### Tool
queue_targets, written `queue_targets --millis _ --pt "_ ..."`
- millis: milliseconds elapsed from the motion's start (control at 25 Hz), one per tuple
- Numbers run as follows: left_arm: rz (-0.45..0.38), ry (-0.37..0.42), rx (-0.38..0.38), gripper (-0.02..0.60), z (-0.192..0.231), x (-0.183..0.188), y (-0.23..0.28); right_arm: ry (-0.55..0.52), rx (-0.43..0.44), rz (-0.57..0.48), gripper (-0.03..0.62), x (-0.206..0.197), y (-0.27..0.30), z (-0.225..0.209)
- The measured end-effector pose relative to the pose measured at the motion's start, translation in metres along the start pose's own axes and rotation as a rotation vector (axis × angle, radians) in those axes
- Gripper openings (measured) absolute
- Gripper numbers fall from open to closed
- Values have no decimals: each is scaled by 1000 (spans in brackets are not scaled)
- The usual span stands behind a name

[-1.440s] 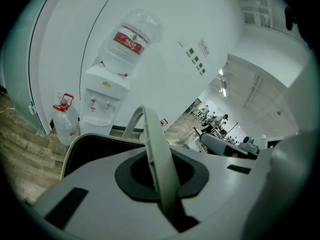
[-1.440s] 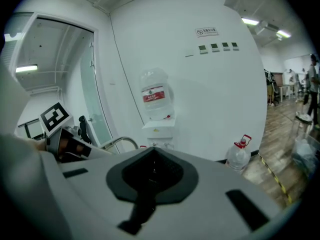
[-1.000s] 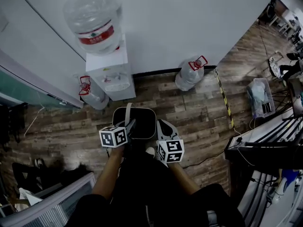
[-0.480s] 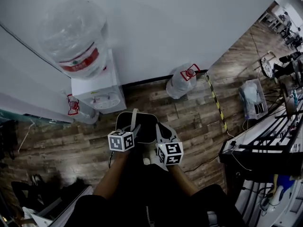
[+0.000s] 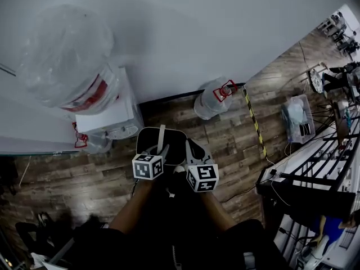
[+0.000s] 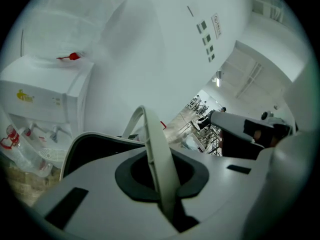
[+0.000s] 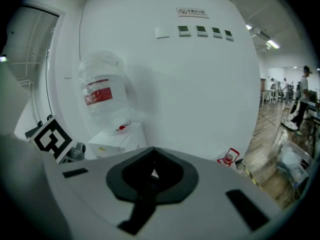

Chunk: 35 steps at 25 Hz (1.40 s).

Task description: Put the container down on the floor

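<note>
The container [image 5: 152, 142] is a dark bin with a pale rim and a thin pale bail handle [image 5: 162, 135]. It hangs above the wood floor in front of the person. My left gripper [image 5: 161, 151] is shut on the handle. In the left gripper view the handle [image 6: 152, 144] rises from between the shut jaws, with the bin's rim [image 6: 80, 140] below. My right gripper [image 5: 189, 148] sits beside the bin's right rim. In its own view the right gripper [image 7: 152, 173] is shut with nothing between the jaws, and the bin is hidden.
A white water dispenser [image 5: 109, 120] topped by a large bottle [image 5: 67, 61] stands against the wall ahead on the left. Another water bottle [image 5: 211, 101] stands on the floor by the wall. A yellow-black tape strip [image 5: 254, 122], cables and racks [image 5: 315, 167] lie to the right.
Both grippers and the hanging container have moved closer to the wall. The dispenser now sits larger and further left in the head view. The grip on the handle is unchanged.
</note>
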<state>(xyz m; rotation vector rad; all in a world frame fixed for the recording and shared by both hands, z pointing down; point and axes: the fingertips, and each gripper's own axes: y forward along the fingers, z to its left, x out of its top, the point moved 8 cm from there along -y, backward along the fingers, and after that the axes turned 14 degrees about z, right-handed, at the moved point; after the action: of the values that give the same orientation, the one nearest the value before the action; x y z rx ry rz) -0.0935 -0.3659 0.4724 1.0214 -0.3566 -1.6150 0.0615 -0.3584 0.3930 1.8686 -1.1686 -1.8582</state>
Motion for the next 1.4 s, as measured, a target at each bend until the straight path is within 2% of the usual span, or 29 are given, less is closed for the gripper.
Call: queue_targets --millis 240,440,640,800,960,1200,1400 --pt "-3 -26 19 26 7 45 29 -8 34 4 11 37 43 -36" --pt "-24 -72 77 25 13 72 60 -77 102 29 11 63 80 -66" --pt "-91 -160 124 25 27 105 87 -145 174 52 11 91 117 -96" --pt "-124 -193 154 25 43 125 102 -154 195 58 11 104 142 -111" --pt "-142 -198 167 25 51 132 117 -136 192 44 11 99 153 -120" --pt "-160 -167 170 25 72 131 148 -107 165 35 11 71 175 -135" --pt "-179 -193 170 25 98 120 170 -67 146 53 11 41 196 -147"
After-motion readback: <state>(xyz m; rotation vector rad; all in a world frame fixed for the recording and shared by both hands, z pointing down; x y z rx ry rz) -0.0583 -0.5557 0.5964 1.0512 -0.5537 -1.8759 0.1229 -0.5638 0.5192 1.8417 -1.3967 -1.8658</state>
